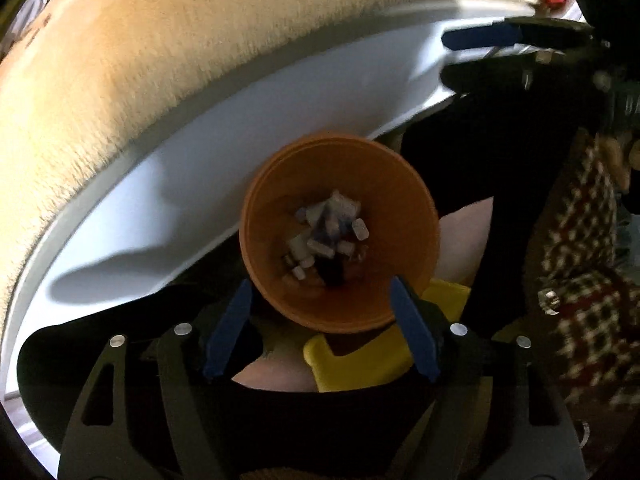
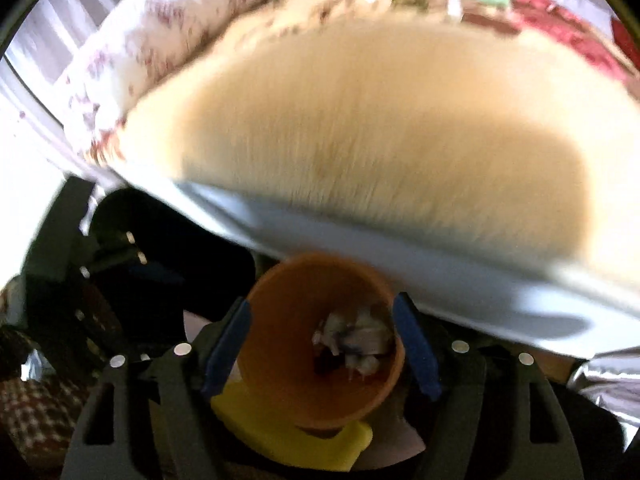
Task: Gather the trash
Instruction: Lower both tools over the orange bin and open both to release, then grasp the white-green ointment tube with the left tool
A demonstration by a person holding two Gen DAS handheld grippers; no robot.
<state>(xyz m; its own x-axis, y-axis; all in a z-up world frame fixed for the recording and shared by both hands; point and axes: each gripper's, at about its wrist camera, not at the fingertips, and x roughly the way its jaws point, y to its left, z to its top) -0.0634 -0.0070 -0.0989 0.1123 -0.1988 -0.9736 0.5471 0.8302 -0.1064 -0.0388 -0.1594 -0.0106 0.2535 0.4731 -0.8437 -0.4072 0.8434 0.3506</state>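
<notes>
1. Trash (image 1: 326, 236), small white and dark scraps, lies at the bottom of an orange cup (image 1: 340, 184).
2. In the right wrist view the same scraps (image 2: 356, 342) sit low in the cup (image 2: 288, 320), which looks tilted there.
3. The cup stands just beside the edge of a white bench (image 1: 208, 196), below its rim, over a yellow piece (image 1: 360, 364); whether it rests on that piece cannot be told.
4. A cream fleece cover (image 1: 168, 80) lies on the bench and reaches to its front edge.
5. The left gripper (image 1: 320, 332) points steeply down over the cup. Its blue fingers (image 1: 230, 332) are spread, one on each side of the cup's near rim; the right one overlaps the rim, but no grip shows.
6. The right gripper (image 2: 320, 344) also looks down into the cup (image 2: 288, 320), fingers (image 2: 414, 344) spread wide either side of it, close to the wall; contact cannot be told through the blur.
7. In the left wrist view the right gripper (image 1: 472, 54) appears at the upper right, over the bench edge.
8. A checked sleeve (image 1: 580, 280) shows at the right of that view.
</notes>
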